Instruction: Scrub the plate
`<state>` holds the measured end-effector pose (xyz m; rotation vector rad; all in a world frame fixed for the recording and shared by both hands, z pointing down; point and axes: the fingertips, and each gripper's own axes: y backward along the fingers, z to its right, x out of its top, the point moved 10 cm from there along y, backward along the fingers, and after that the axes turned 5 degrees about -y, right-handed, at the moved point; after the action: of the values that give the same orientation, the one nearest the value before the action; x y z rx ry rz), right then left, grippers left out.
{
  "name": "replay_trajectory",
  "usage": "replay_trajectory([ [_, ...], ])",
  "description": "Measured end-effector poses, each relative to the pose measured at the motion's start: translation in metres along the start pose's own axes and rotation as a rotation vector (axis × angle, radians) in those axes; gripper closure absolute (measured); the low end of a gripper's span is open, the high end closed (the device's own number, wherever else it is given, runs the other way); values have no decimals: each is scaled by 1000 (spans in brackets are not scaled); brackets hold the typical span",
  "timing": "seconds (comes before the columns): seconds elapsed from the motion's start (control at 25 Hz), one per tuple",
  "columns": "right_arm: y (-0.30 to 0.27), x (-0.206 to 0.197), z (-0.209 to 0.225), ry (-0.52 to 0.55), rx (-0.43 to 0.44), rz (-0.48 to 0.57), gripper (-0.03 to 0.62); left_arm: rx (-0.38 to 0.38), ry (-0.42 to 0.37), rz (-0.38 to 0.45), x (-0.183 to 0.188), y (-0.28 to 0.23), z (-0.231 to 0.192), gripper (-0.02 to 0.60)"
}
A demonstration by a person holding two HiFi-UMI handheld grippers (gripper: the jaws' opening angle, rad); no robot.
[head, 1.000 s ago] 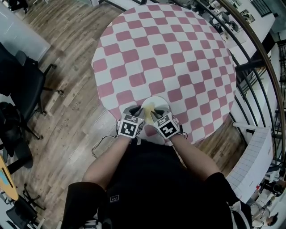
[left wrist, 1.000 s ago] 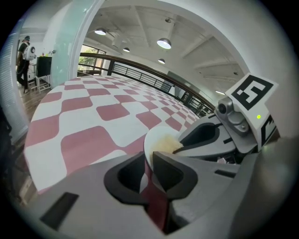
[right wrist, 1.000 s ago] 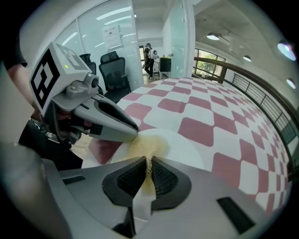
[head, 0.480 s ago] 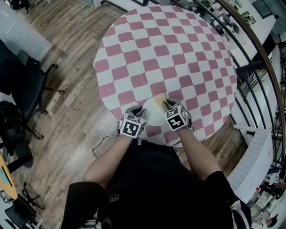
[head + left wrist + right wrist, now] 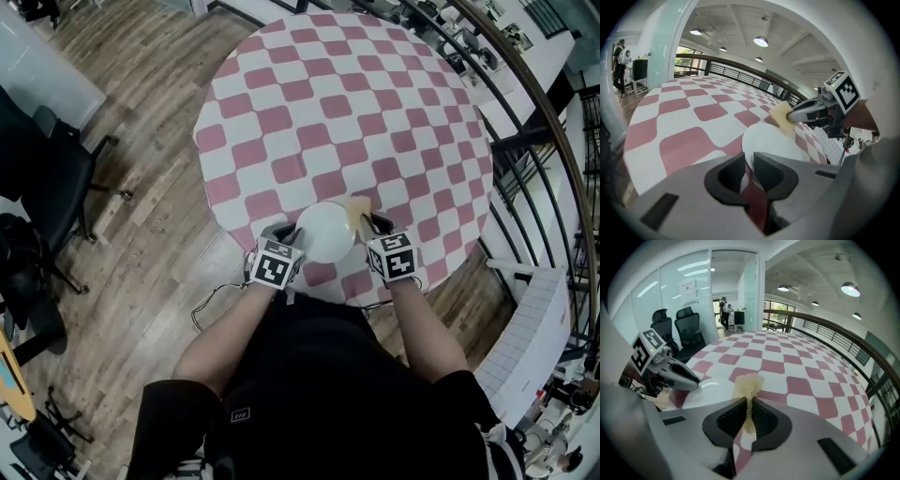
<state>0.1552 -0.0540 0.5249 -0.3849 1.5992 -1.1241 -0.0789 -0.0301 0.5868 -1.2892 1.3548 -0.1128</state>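
Catching the whole checked table [image 5: 337, 103] only from the head view — grips reading clearly in the gripper views. Clamping the left gripper [image 5: 749, 165], jaws nearly together, on the near rim of the white plate [image 5: 776, 145]. Squeezing a yellow sponge [image 5: 747, 385] flat between the tight jaws of the right gripper [image 5: 749, 417] — plate edge lying just ahead and left of them.

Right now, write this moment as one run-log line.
left gripper: shut on round white plate, at rim | right gripper: shut on yellow sponge, at plate edge | under: pink-and-white checked tablecloth
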Motion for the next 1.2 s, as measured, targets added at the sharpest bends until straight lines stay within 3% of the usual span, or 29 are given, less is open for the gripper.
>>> replay_trajectory([
  [0.16,-12,-2,-28,8,87,-16,554,-4,8,11,1,0,1,520],
  [0.32,-39,-5,-32,-39,98,-76,554,-20,16,26,1,2,1,522],
  [0.64,-54,11,-43,71,95,-120,554,-18,33,21,1,2,-2,520],
  [0.8,-35,7,-24,-41,81,-62,554,-17,80,13,-1,10,-3,520],
  [0.88,-25,9,-21,-110,129,-19,554,-16,82,10,-3,15,-4,520],
  [0.96,-19,10,-33,-113,239,-23,554,-20,81,-8,-7,17,-3,520],
  [1.08,-22,-2,-68,2,370,-109,554,-24,87,-32,-14,20,-1,521],
  [1.2,-37,-12,-93,106,381,-173,554,-11,94,-48,-20,18,0,523],
])
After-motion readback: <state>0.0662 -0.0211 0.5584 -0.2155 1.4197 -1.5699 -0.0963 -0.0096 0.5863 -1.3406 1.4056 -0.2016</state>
